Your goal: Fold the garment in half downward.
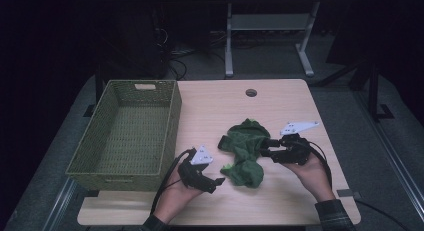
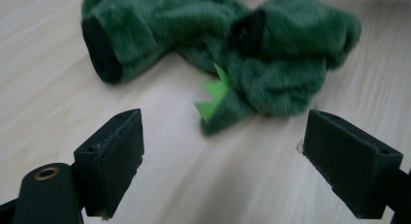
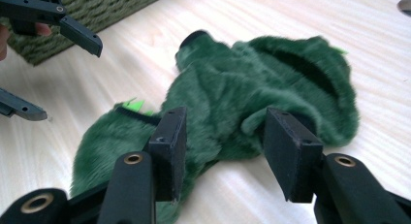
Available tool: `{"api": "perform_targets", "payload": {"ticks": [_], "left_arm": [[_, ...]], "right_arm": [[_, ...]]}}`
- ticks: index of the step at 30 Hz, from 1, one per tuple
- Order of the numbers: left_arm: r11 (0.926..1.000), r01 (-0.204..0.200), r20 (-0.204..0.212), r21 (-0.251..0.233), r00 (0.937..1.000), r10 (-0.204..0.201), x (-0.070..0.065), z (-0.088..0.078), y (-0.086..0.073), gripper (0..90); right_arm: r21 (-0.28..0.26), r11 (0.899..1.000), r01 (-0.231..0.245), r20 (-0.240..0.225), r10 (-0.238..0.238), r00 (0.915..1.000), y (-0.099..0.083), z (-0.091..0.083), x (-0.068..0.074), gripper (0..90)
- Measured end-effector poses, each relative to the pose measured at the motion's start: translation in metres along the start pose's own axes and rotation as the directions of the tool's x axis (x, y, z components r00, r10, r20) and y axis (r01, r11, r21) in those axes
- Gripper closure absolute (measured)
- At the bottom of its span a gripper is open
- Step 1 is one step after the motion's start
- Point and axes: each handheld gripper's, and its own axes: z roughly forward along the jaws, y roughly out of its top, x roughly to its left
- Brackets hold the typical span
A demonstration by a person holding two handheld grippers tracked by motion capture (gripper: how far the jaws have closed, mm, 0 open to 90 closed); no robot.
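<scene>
- Lying crumpled on the light wooden worktop (image 1: 280, 201), a green plush garment (image 1: 244, 151) is sitting right of centre, its long axis running from a dark-lined cuff at the far left down to a bunched lobe at the near side (a bright green spiked trim is peeking out near that lobe).
- Sitting right against the garment's right edge, the right hand-held gripper (image 1: 266, 147) is pointing leftward into the fabric; in the right gripper view its jaws are standing partly apart with green plush (image 3: 228, 103) lying between and beyond them, and the pads are not pressing on it.
- Hovering just off the near-left corner of the garment, the left hand-held gripper (image 1: 216, 183) is standing wide open with nothing between its jaws; the left gripper view is showing bare wood between its pads (image 2: 116, 161) and the garment (image 2: 271, 64) ahead and slightly right.
- Judging by these positions, the right hand-held gripper is the nearer one, while the left needs a short reach toward the garment's lower lobe.
- Waiting at the left side of the worktop, a green woven basket (image 1: 172, 126) is sitting well apart from the garment, beyond the left hand-held gripper.
</scene>
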Motion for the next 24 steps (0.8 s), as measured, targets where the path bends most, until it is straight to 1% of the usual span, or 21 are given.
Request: {"api": "perform_targets", "payload": {"ticks": [1,3,4,5,6,7,8,9,11,13,15,18,19,20,22,24], "left_arm": [[1.0,0.004,0.002,-0.003,1.0,-0.004,0.002,0.001,0.004,14.2],[1.0,0.001,0.009,-0.002,1.0,-0.001,0.006,0.004,0.013,14.4],[1.0,-0.002,0.011,-0.003,0.9999,0.002,0.007,0.005,0.017,14.5],[1.0,-0.007,0.013,-0.004,0.9999,0.007,0.009,0.006,0.02,14.5],[1.0,-0.005,0.014,-0.008,0.9999,0.006,0.01,0.008,0.024,14.5],[0.9999,-0.007,0.015,-0.01,0.9999,0.008,0.012,0.009,0.028,14.5],[0.9999,-0.004,0.019,-0.015,0.9998,0.005,0.013,0.01,0.032,14.6],[0.9999,-0.011,0.019,-0.012,0.9997,0.011,0.015,0.011,0.035,14.9],[0.9996,-0.021,0.021,-0.017,0.9996,0.021,0.018,0.014,0.042,14.9],[0.9995,-0.025,0.021,-0.02,0.9995,0.025,0.02,0.017,0.048,15.0],[0.9992,-0.032,0.027,-0.023,0.9991,0.033,0.023,0.02,0.054,16.9],[0.9986,-0.043,0.026,-0.031,0.9987,0.043,0.029,0.025,0.063,19.5],[0.9987,-0.042,0.026,-0.029,0.9987,0.043,0.031,0.027,0.067,20.8],[0.9983,-0.052,0.022,-0.026,0.9984,0.053,0.033,0.029,0.07,21.9],[0.9975,-0.067,0.015,-0.019,0.9976,0.068,0.037,0.034,0.077,24.6],[0.9973,-0.071,0.015,-0.018,0.9973,0.071,0.043,0.039,0.083,26.3]], "right_arm": [[0.0,1.0,-0.008,0.005,0.008,1.0,0.001,0.001,-0.003,49.7],[-0.006,1.0,-0.006,0.007,0.006,1.0,0.003,0.001,-0.008,49.4],[-0.007,1.0,-0.022,0.006,0.022,0.9997,0.004,0.001,-0.009,49.4],[-0.012,1.0,-0.019,0.011,0.019,0.9998,0.005,0.001,-0.012,49.4],[-0.015,0.999,-0.028,0.012,0.028,0.9995,0.006,0.001,-0.014,49.4],[-0.018,1.0,-0.024,0.015,0.024,0.9996,0.007,0.001,-0.016,49.4],[-0.032,0.999,-0.03,0.02,0.031,0.9993,0.008,0.001,-0.017,49.4],[-0.051,0.998,-0.029,0.018,0.03,0.9994,0.008,0.0,-0.019,49.4],[-0.07,0.996,-0.056,0.018,0.057,0.9982,0.009,-0.001,-0.023,49.3],[-0.091,0.995,-0.05,0.03,0.053,0.9981,0.009,0.0,-0.028,46.0],[-0.078,0.995,-0.066,0.042,0.069,0.9967,0.01,0.001,-0.031,46.0],[-0.062,0.996,-0.07,0.043,0.073,0.9964,0.016,0.002,-0.035,47.7],[-0.064,0.996,-0.07,0.048,0.073,0.9962,0.018,0.003,-0.036,48.4],[-0.076,0.995,-0.066,0.061,0.071,0.9956,0.019,0.004,-0.037,48.2],[-0.062,0.996,-0.069,0.076,0.073,0.9944,0.023,0.008,-0.042,47.7],[-0.059,0.995,-0.077,0.086,0.082,0.9929,0.026,0.011,-0.046,50.5]]}}
